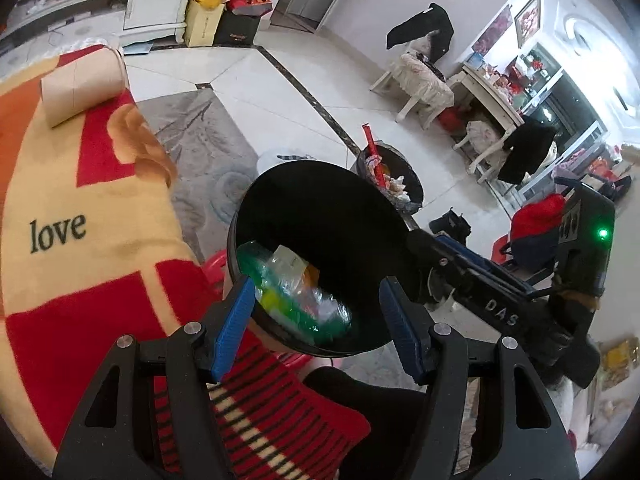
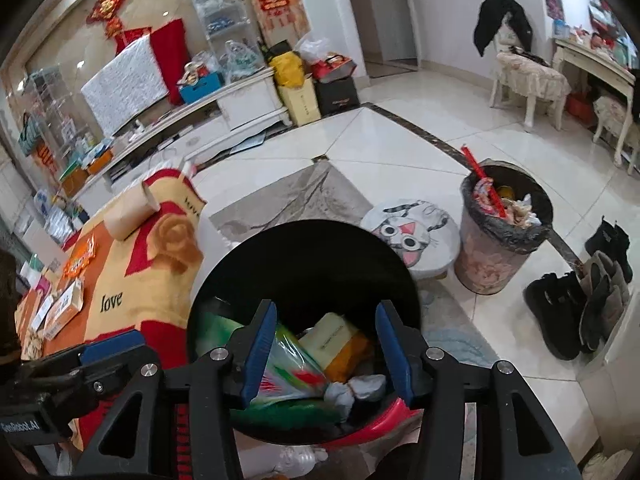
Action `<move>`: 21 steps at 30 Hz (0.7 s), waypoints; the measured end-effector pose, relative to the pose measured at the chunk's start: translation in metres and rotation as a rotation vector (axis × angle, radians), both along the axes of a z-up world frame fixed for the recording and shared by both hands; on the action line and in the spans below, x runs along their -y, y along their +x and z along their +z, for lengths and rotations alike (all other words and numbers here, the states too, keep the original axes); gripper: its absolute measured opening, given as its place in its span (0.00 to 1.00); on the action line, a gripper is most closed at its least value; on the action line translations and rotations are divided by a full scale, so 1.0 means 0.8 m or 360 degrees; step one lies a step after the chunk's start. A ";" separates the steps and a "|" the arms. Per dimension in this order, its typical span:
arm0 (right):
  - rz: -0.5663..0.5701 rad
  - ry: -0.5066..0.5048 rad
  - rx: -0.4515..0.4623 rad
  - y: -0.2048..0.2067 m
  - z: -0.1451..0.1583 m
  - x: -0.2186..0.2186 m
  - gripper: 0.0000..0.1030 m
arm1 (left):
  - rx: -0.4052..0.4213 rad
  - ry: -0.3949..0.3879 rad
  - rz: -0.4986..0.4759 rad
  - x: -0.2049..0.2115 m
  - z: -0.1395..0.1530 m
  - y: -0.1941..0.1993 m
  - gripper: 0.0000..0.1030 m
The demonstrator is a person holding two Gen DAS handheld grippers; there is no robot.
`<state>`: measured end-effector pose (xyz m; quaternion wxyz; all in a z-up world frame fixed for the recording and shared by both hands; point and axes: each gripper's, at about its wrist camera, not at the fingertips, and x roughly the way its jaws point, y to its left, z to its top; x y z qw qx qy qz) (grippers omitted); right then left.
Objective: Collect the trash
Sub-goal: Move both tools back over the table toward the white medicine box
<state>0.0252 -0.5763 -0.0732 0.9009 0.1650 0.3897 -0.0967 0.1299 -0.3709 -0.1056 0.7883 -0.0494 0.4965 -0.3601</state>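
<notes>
Both the left hand-held gripper (image 1: pixel 316 320) and the right hand-held gripper (image 2: pixel 326 348) hang open and empty over the round black plastic bin (image 2: pixel 304 248); crumpled green-and-clear plastic wrappers (image 2: pixel 292 364) lie inside it, beside the blanket-covered desk (image 1: pixel 80 200).

The mouth of the black bin (image 2: pixel 304 264) lay open at centre frame in the right wrist view, its upper half bare and dark, while wrappers and a yellow box (image 2: pixel 332 336) crowded the lower half. To the left, the blanket-covered worktop (image 2: pixel 120 280) pressed close against the bin's rim, with a paper roll (image 2: pixel 130 210) lying on it further back. The left hand-held gripper (image 2: pixel 112 350) reached in at lower left just beside the rim. At right, a cat-print stool (image 2: pixel 416 236) and a full waste basket (image 2: pixel 504 236) stood near, with bare tiled floor (image 2: pixel 380 136) beyond.
</notes>
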 end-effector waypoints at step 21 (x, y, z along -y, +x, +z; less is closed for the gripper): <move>0.0251 0.0003 -0.0011 0.017 0.001 -0.093 0.55 | 0.0221 0.0255 0.0291 -0.107 0.021 -0.022 0.62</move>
